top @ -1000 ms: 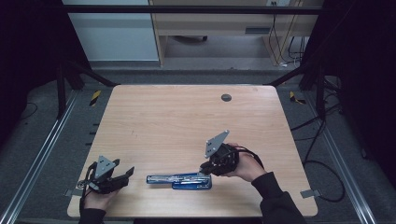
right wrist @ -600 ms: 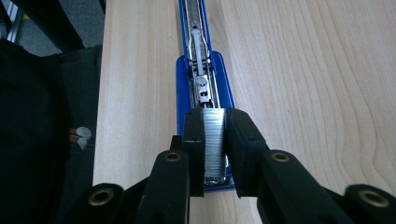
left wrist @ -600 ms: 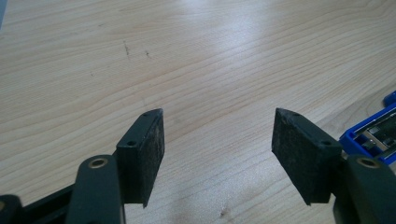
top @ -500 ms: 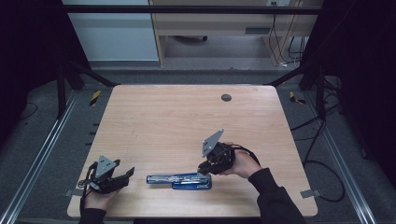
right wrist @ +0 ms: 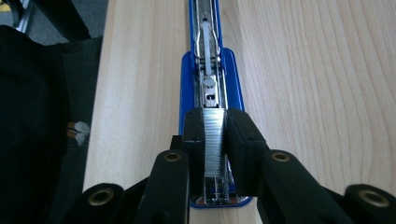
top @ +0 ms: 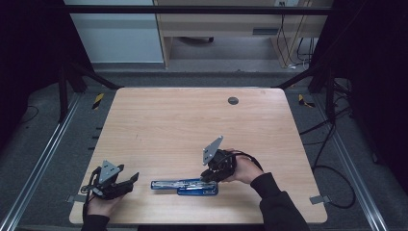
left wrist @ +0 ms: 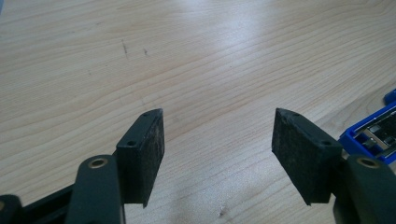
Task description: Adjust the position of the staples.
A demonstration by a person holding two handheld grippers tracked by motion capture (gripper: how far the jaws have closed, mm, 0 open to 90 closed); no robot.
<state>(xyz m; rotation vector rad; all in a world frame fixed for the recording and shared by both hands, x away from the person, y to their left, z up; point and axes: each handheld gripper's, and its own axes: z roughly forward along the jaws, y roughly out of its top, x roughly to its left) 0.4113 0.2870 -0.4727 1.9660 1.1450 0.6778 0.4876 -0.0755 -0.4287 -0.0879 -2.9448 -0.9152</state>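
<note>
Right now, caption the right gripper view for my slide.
Right gripper pinches a strip of staples over the open blue stapler.

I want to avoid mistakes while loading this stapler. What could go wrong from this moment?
1. The right gripper pinches a strip of staples above the open blue stapler. If the strip is tilted, it may miss the narrow metal channel and jam.
2. A tight squeeze might break the strip.
3. The left gripper is open beside the stapler and not holding it, so a push could slide it on the table.
</note>
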